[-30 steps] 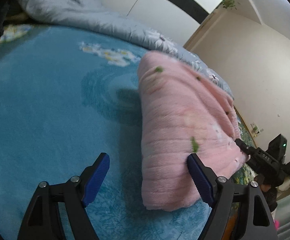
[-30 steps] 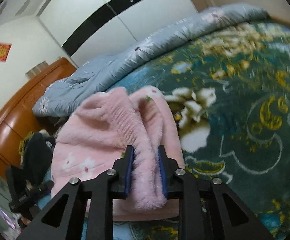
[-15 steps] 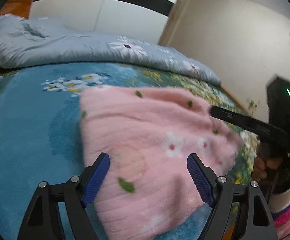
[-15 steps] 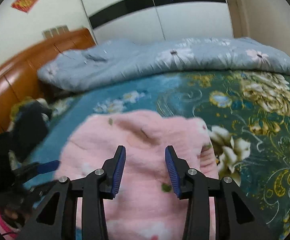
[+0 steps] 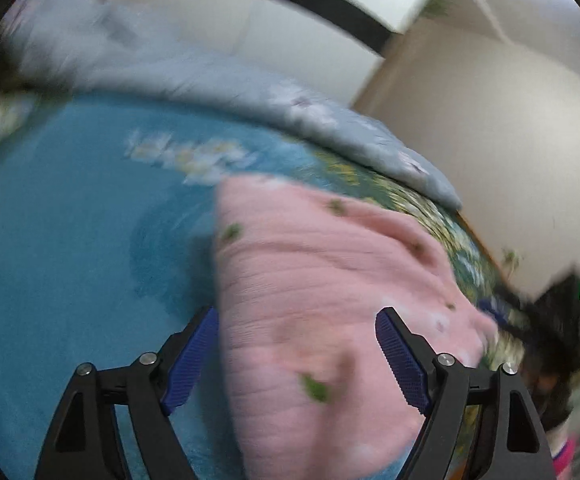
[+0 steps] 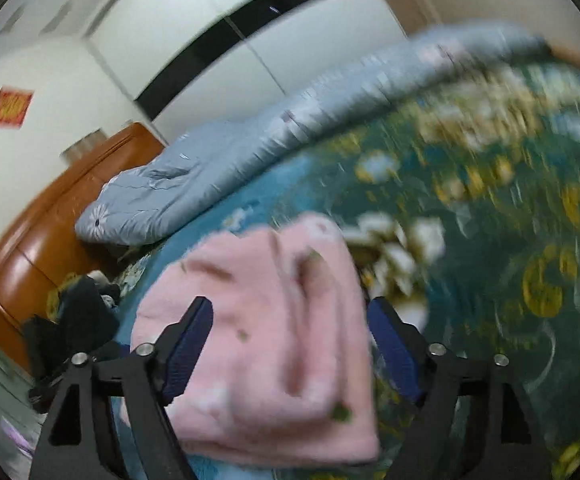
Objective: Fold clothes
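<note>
Lying folded on bedspread (image 6: 510,240): pink garment (image 6: 274,344) (both views blurred).

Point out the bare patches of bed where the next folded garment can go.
Bare blue blanket lies left of the pink garment, bounded behind by the grey quilt. More bare floral blanket lies right of the garment. The dark clothes crowd the headboard side.

Left wrist view: low and close over the bed's blue blanket (image 5: 58,248), facing the grey quilt (image 5: 210,80) along the far edge. Right wrist view: equally near, tilted, facing the wooden headboard (image 6: 50,240) corner. Shared by both: pink garment (image 5: 322,300) (image 6: 266,328), quilt, wardrobe wall.
</note>
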The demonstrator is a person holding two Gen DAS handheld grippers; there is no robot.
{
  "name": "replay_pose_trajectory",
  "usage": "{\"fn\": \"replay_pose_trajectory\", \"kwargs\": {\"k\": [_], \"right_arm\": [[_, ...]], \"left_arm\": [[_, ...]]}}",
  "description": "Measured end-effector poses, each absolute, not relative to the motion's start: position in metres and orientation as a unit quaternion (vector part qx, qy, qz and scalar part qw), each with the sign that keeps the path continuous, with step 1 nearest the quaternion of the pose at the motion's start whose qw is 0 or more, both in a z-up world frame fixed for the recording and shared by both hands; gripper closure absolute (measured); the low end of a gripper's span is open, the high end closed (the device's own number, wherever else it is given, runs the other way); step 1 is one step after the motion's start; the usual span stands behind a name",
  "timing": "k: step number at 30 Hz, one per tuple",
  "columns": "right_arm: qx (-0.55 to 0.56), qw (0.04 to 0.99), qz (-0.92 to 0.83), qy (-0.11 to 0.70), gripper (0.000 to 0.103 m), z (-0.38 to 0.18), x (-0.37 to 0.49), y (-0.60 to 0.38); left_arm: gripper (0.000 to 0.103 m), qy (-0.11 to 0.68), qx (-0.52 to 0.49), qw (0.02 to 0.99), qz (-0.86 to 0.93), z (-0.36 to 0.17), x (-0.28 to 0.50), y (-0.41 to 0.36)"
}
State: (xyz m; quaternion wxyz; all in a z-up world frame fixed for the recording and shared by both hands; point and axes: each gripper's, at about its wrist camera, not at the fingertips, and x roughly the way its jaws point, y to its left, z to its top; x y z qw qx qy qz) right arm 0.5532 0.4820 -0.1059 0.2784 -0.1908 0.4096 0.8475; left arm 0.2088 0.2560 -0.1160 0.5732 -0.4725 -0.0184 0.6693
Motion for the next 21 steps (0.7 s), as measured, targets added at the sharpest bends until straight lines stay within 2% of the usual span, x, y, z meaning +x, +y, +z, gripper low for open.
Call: {"fn": "replay_pose_trajectory", "kwargs": {"k": [2,4,7,9,16,21], "right_arm": [[-0.185,0.249,0.828,0.467,0.015,-0.127,0.559,0.490],[-0.165,0.217,0.812,0.517,0.003,-0.143,0.563,0.495],[-0.142,0.183,0.792,0.565,0.001,-0.160,0.564,0.502],[-0.139,0.175,0.789,0.572,0.000,-0.163,0.560,0.505],[-0.207,0.157,0.813,0.521,0.000,-0.157,0.517,0.501],[-0.214,0.171,0.804,0.528,0.000,-0.159,0.512,0.504]], "left_arm": [[0.014,-0.052,-0.525,0.567,0.633,-0.136,0.196,0.260],[0.011,-0.075,-0.560,0.567,0.599,-0.150,0.189,0.263],[0.004,-0.097,-0.595,0.570,0.558,-0.165,0.186,0.269],[0.000,-0.097,-0.594,0.577,0.553,-0.165,0.187,0.272],[0.000,-0.047,-0.585,0.607,0.535,-0.162,0.207,0.285],[0.000,-0.016,-0.593,0.620,0.513,-0.163,0.211,0.291]]}}
